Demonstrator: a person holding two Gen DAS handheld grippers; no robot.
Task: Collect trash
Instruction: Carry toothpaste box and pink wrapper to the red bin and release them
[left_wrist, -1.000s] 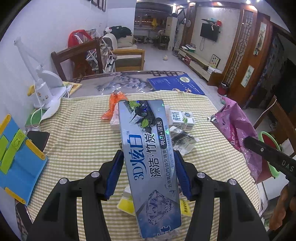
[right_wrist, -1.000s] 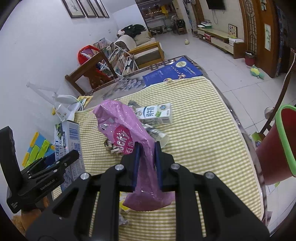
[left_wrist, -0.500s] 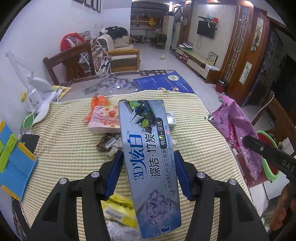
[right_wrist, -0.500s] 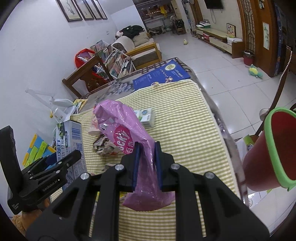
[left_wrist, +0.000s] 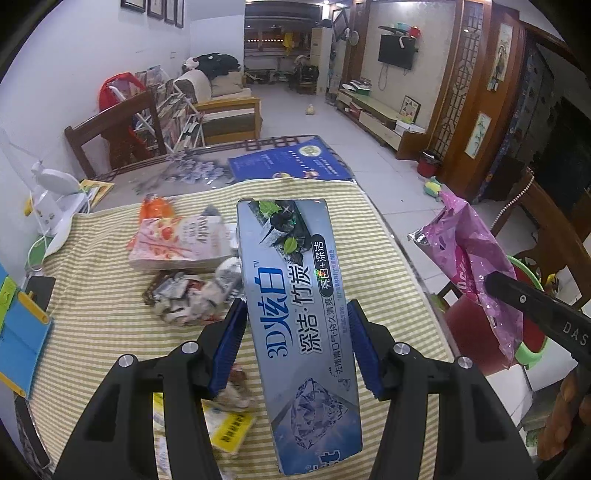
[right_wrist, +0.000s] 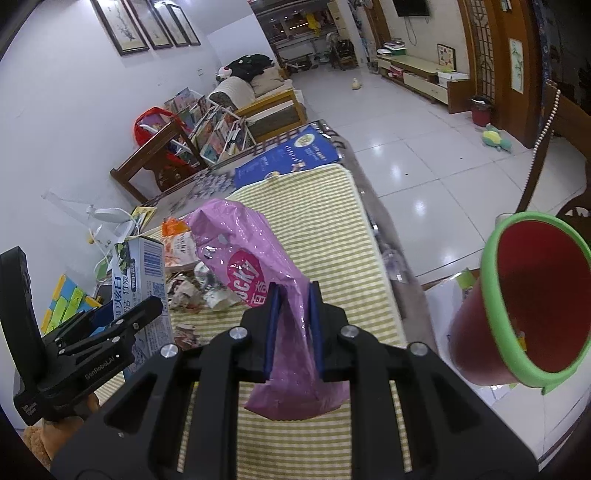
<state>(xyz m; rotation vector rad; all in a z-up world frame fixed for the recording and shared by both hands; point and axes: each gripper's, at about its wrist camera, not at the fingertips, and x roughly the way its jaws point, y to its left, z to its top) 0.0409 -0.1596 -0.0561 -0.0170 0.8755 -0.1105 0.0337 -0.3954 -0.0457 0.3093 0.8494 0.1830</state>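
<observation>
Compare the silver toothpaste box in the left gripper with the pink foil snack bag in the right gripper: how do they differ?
The silver toothpaste box is a rigid, straight-edged carton; the pink foil snack bag is soft and crumpled. The left gripper holds the box with jaws wide; the right gripper pinches the bag almost shut. Both are held above the striped tablecloth.

Clamped toothpaste box (left_wrist: 299, 295), pink wrapper (right_wrist: 258, 266)

i see a glossy cardboard toothpaste box (left_wrist: 295, 295), a shiny crinkled foil snack bag (right_wrist: 255, 273), a matt woven striped cloth (right_wrist: 332, 221), a smooth plastic bin (right_wrist: 491, 332) at three o'clock.
</observation>
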